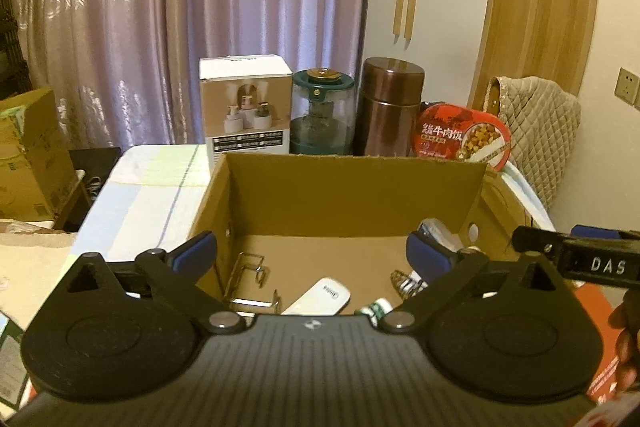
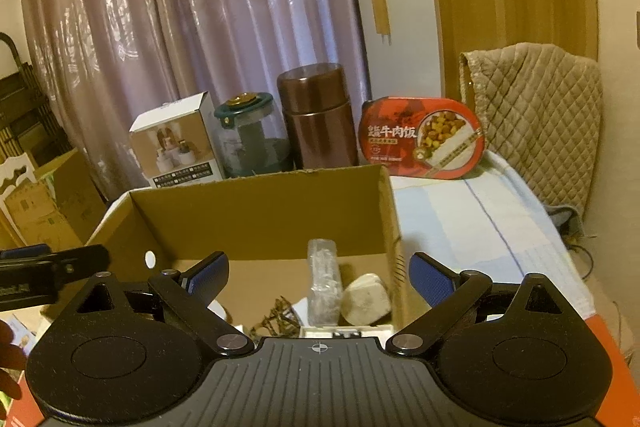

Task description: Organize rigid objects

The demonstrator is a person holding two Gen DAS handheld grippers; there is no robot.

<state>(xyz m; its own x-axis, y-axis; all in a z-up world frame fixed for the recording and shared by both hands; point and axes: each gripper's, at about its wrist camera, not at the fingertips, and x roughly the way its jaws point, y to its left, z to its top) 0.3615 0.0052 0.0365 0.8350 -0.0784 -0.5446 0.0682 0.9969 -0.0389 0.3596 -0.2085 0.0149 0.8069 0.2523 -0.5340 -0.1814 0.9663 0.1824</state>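
Observation:
An open cardboard box (image 1: 352, 195) (image 2: 260, 211) stands on the table in front of both grippers. In the left wrist view a bent metal rack (image 1: 248, 279), a white remote (image 1: 320, 301), a small green-and-white bottle (image 1: 374, 311) and a metal clip (image 1: 406, 283) lie on its floor. The right wrist view shows a wrapped cylinder (image 2: 324, 283), a pale lump (image 2: 366, 297) and a brown twiggy piece (image 2: 278, 319) in it. My left gripper (image 1: 310, 255) hangs open above the box, jaws wide with nothing between them. My right gripper (image 2: 320, 275) is open too, over the box's right wall.
Behind the box stand a white product carton (image 1: 246, 111), a green-lidded glass jar (image 1: 322, 115), a brown metal canister (image 1: 390, 107) and a red meal pack (image 1: 464, 137). A quilted chair cover (image 2: 536, 115) is at the right, stacked cartons (image 1: 28, 155) at the left.

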